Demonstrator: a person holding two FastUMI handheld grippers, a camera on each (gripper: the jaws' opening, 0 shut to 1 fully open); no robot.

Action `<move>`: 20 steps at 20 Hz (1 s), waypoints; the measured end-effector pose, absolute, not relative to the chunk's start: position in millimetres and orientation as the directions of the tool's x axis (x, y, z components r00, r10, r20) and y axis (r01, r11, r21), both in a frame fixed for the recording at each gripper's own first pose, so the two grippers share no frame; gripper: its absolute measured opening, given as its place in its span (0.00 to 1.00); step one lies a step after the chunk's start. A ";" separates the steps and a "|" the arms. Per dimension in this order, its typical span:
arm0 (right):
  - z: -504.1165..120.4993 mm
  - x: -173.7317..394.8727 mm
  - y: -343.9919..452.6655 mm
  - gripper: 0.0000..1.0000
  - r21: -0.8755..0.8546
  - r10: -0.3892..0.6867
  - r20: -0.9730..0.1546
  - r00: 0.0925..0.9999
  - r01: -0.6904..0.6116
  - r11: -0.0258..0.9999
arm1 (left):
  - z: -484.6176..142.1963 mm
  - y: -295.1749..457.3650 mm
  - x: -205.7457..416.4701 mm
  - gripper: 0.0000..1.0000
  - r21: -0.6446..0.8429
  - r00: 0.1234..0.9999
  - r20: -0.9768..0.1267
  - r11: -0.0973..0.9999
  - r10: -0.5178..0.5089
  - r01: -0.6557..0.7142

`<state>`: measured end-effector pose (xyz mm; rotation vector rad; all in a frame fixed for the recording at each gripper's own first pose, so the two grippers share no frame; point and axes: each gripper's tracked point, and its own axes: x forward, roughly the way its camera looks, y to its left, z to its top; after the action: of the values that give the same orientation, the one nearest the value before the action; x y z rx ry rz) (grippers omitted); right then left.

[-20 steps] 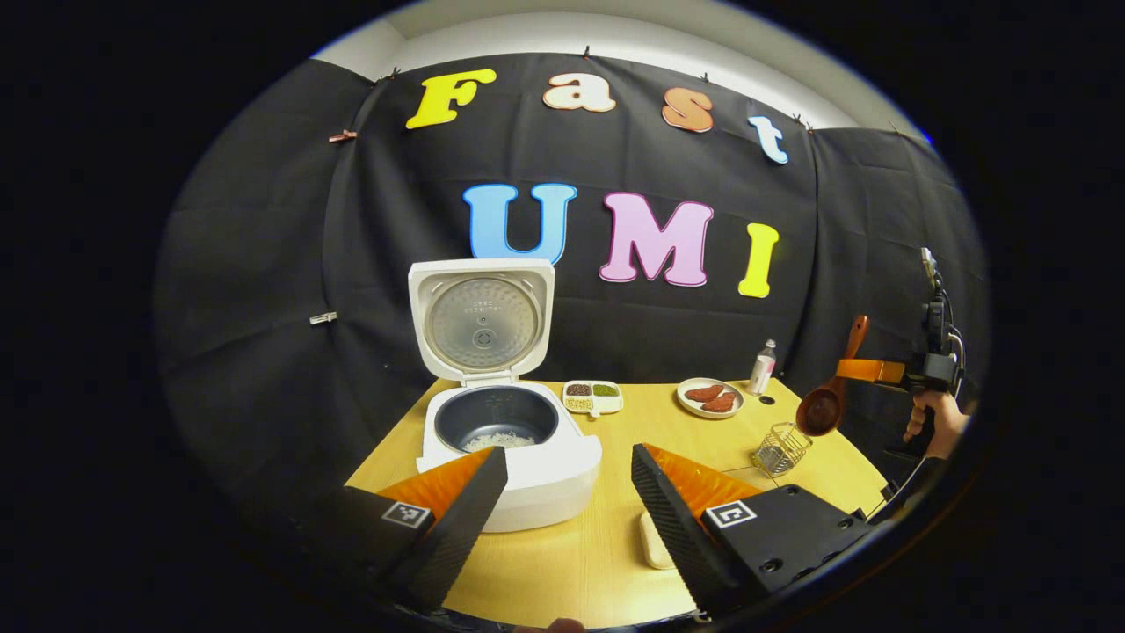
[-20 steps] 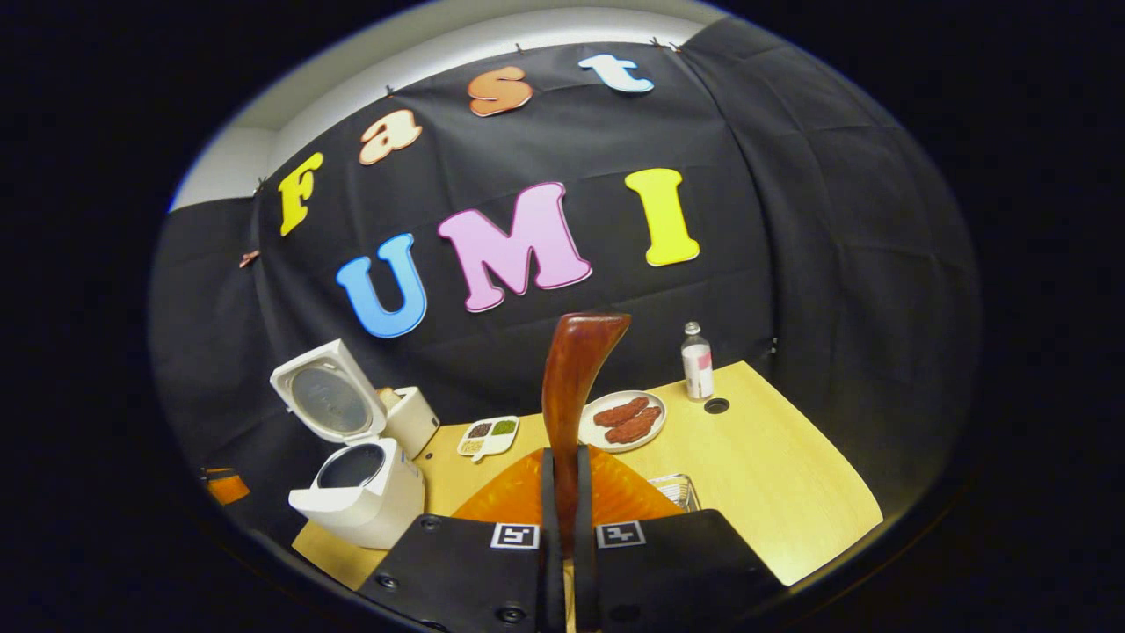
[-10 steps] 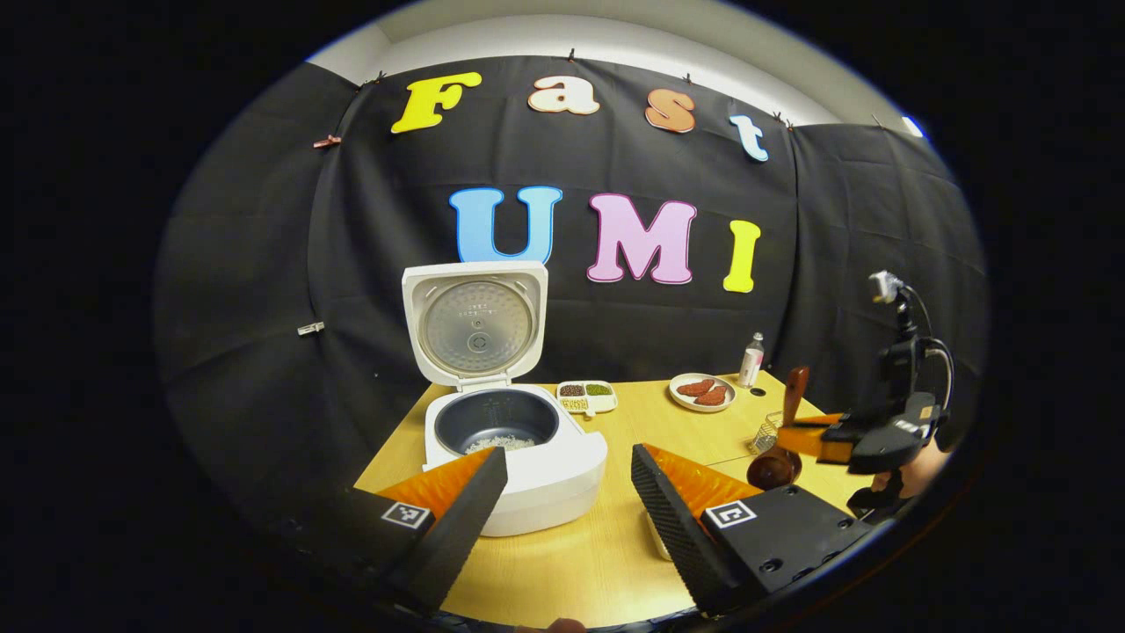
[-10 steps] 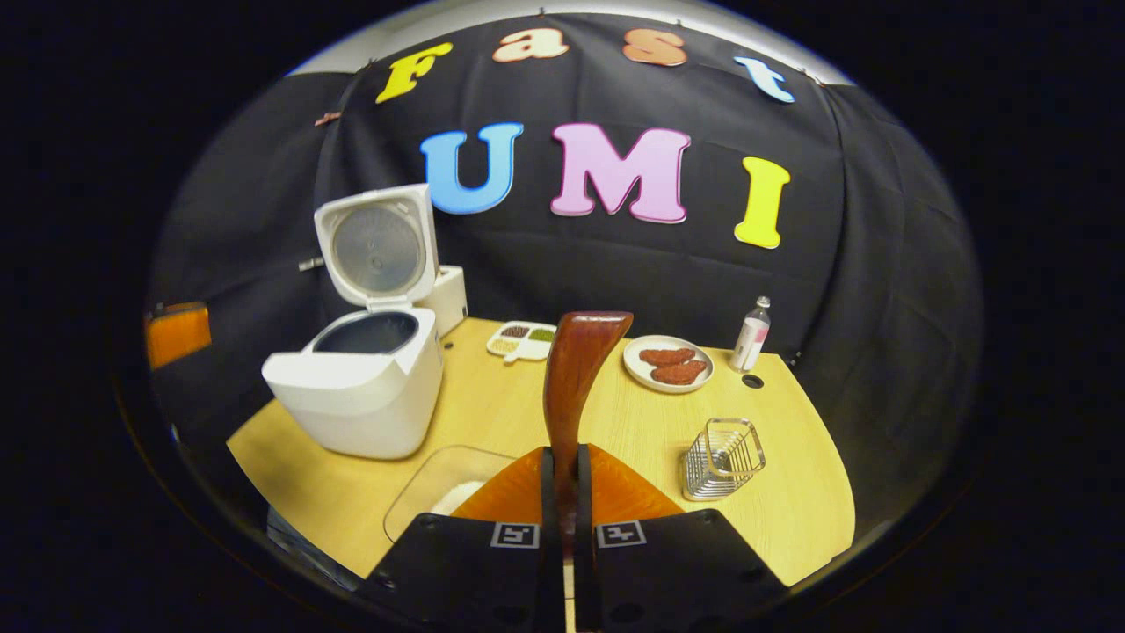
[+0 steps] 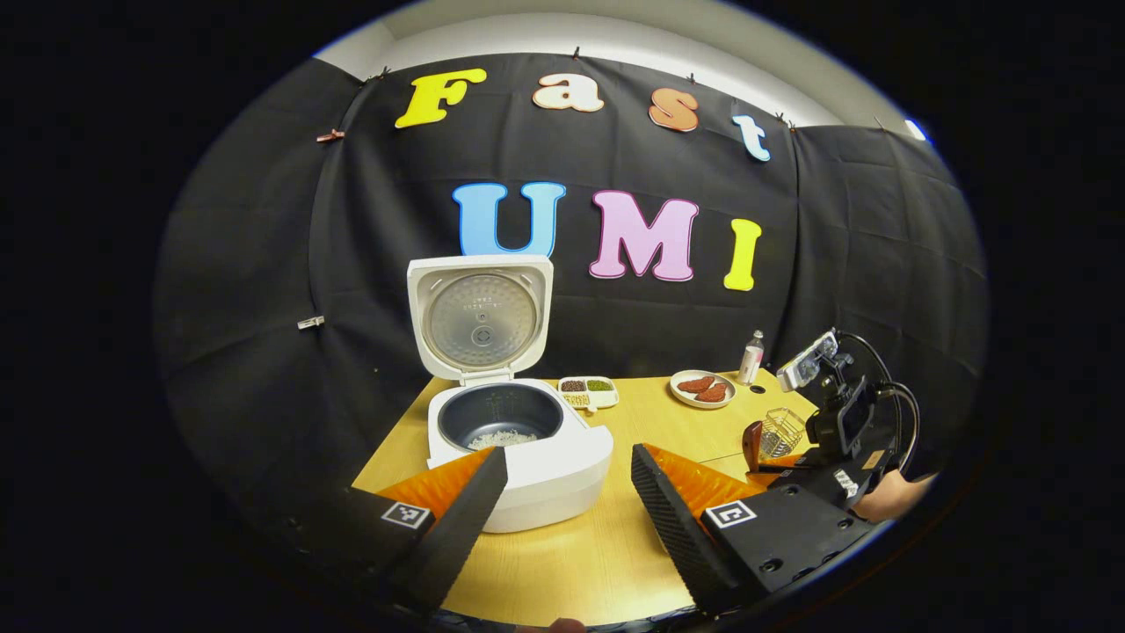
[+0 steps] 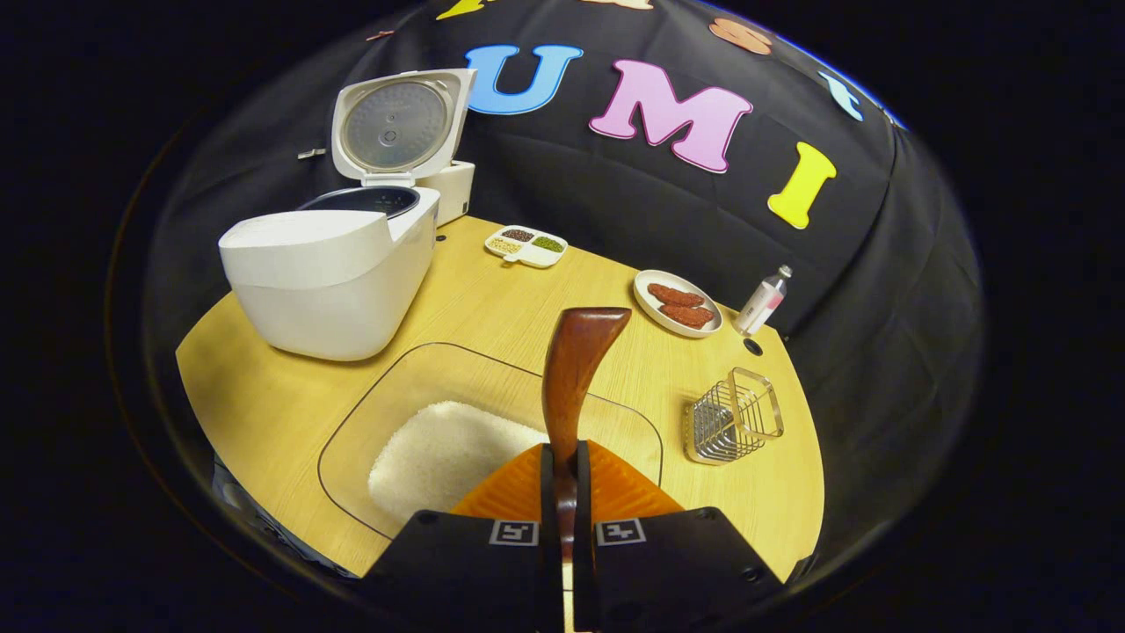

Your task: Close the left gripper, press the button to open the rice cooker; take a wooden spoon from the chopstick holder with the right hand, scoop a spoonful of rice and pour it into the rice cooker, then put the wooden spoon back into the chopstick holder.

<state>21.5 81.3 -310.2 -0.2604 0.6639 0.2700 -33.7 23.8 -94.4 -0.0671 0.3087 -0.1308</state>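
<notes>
The white rice cooker (image 5: 527, 462) stands open, lid (image 5: 479, 316) upright, with a little rice in its dark pot. My left gripper (image 5: 567, 492) hovers open in front of it, holding nothing. My right gripper (image 6: 567, 457) is shut on the wooden spoon (image 6: 576, 369), whose handle rises between the fingers; the spoon's bowl is hidden below. Under it lies a clear tray (image 6: 352, 413) holding white rice (image 6: 439, 457). The wire chopstick holder (image 6: 734, 418) stands to the right, nothing in it. In the left gripper view, the right gripper (image 5: 791, 466) and part of the spoon (image 5: 751, 444) are low beside the holder (image 5: 780, 431).
On the wooden table (image 6: 264, 387), at the back, sit a divided dish of beans (image 6: 526, 246), a plate with meat pieces (image 6: 677, 303) and a small bottle (image 6: 763, 301). A hand grips the right gripper at the table's right edge. The rice cooker (image 6: 325, 272) stands left of the tray.
The right gripper has come down with the spoon and tilted forward over the rice tray. The left gripper has barely moved and stays open.
</notes>
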 end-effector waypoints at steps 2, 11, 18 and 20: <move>-314.9 16.9 91.3 0.09 -0.053 0.192 -0.653 0.732 -0.297 0.953 | -94.6 19.9 -34.7 0.98 -0.092 0.942 -0.300 0.988 -0.147 0.125; -318.8 20.4 95.0 0.09 0.411 0.279 -0.646 0.710 0.016 0.912 | -93.6 15.1 -37.3 0.98 -0.088 0.943 -0.296 0.987 -0.152 0.132; -303.7 28.4 58.6 0.09 0.666 0.318 -0.546 0.775 0.172 0.726 | -92.0 17.5 -41.0 0.98 -0.082 0.946 -0.291 0.989 -0.144 0.125; -296.9 31.4 45.6 0.09 0.716 0.320 -0.516 0.795 0.194 0.670 | -92.8 17.6 -41.9 0.98 -0.083 0.945 -0.294 0.989 -0.144 0.124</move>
<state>31.4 45.6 -296.9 0.8496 0.6689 0.0772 -41.9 17.6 -92.8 -0.0641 0.3041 -0.1367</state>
